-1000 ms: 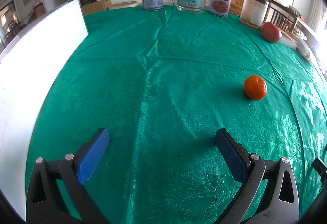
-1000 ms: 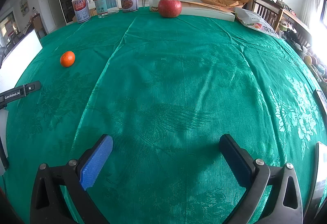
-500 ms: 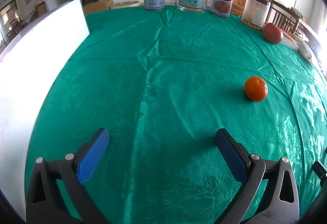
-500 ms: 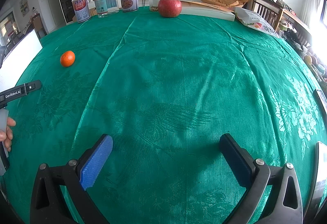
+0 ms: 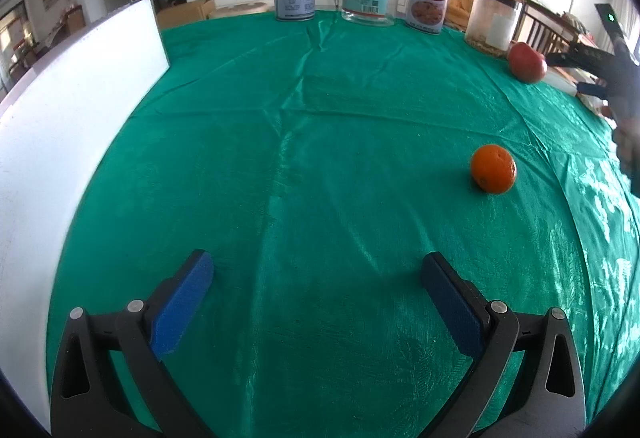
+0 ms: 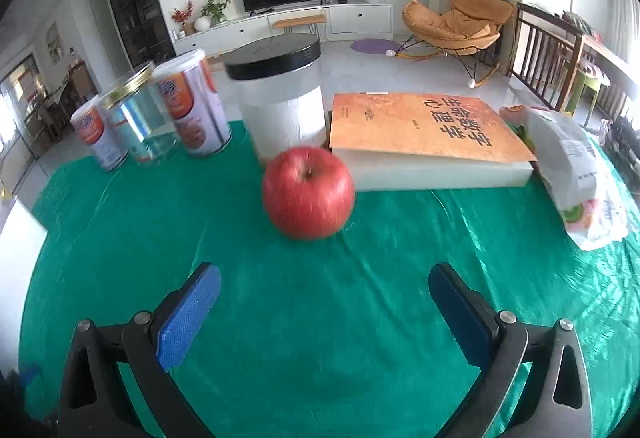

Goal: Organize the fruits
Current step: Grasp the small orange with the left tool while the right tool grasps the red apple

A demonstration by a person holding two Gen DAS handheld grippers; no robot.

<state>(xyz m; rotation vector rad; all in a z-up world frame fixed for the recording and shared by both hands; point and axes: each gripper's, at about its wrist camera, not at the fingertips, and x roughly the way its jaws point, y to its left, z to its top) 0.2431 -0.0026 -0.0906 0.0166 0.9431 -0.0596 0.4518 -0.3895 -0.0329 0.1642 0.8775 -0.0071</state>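
Here the right gripper (image 6: 324, 290) hangs spread wide just short of the red apple (image 6: 308, 192), which sits beside a book (image 6: 424, 126). The left gripper (image 5: 316, 278), also spread, faces the orange (image 5: 493, 168) on the green tablecloth (image 5: 320, 142).

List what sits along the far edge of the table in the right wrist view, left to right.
Left can → glass jar → right can → black-lidded jar → book → bag. The apple stands nearer, in front of the black-lidded jar.
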